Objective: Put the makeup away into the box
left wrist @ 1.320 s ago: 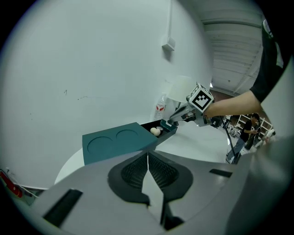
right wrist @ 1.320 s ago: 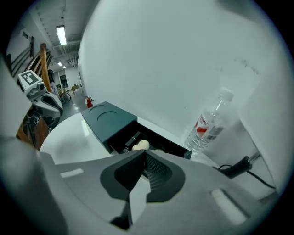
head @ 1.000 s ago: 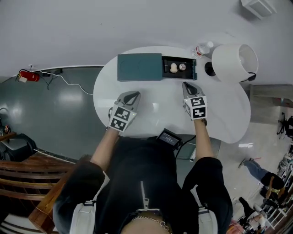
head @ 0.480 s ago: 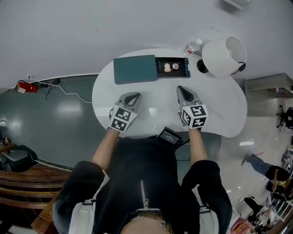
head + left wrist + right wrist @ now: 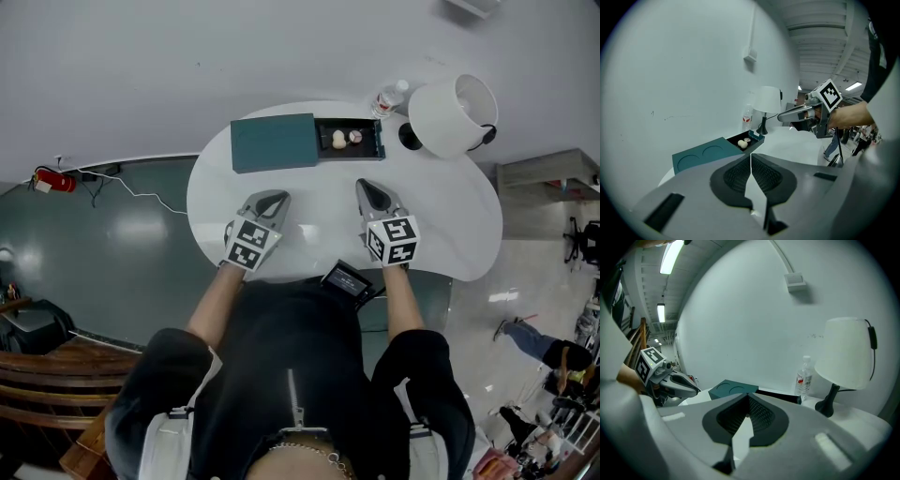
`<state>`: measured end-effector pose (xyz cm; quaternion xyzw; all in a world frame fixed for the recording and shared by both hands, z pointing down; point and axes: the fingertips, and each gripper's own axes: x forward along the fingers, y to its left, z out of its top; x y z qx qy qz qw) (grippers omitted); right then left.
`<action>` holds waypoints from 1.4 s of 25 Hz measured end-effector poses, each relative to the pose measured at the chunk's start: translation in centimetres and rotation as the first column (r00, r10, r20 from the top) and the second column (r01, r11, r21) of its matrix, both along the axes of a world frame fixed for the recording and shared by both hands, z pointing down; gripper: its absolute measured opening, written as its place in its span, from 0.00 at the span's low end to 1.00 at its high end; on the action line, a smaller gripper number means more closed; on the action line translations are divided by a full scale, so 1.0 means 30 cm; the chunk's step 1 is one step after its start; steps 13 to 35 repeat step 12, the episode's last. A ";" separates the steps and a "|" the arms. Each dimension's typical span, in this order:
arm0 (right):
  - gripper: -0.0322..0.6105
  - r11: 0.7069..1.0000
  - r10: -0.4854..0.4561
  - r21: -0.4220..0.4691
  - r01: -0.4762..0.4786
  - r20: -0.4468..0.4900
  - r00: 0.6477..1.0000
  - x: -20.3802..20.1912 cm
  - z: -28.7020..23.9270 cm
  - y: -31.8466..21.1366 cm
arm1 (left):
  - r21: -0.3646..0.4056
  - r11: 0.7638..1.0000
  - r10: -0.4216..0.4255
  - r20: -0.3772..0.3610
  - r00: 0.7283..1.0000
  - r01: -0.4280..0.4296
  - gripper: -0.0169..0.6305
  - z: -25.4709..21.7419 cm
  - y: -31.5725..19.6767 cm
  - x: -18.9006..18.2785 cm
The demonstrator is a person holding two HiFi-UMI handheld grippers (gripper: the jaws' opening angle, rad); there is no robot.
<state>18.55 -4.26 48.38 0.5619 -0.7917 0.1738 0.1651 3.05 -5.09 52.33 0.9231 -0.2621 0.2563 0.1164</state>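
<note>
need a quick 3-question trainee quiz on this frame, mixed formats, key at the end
1. True or false: the right gripper is holding something.
2. In the head view, where does the lamp stand relative to the teal box? A) left of it B) right of it C) on its lid
3. Fill in: the box's open drawer holds ___ makeup items.
Key: 1 false, its jaws are shut on nothing. 2 B. 3 two.

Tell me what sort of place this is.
Probably a staged corner of a large indoor hall or workshop, not a home: a white table with a lamp stands against a bare wall, a red fire extinguisher lies on the polished floor, and strip lights run along a high ceiling.
</note>
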 end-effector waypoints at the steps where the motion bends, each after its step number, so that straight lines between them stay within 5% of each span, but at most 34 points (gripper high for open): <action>1: 0.06 1.000 0.000 -0.001 0.000 0.000 1.000 0.001 0.001 0.001 | -0.001 1.000 0.003 0.001 1.000 -0.003 0.05 0.002 0.001 0.003; 35: 0.06 1.000 0.013 -0.009 -0.013 -0.006 1.000 0.027 -0.003 -0.003 | -0.002 1.000 0.027 -0.001 1.000 -0.027 0.05 0.002 -0.001 0.031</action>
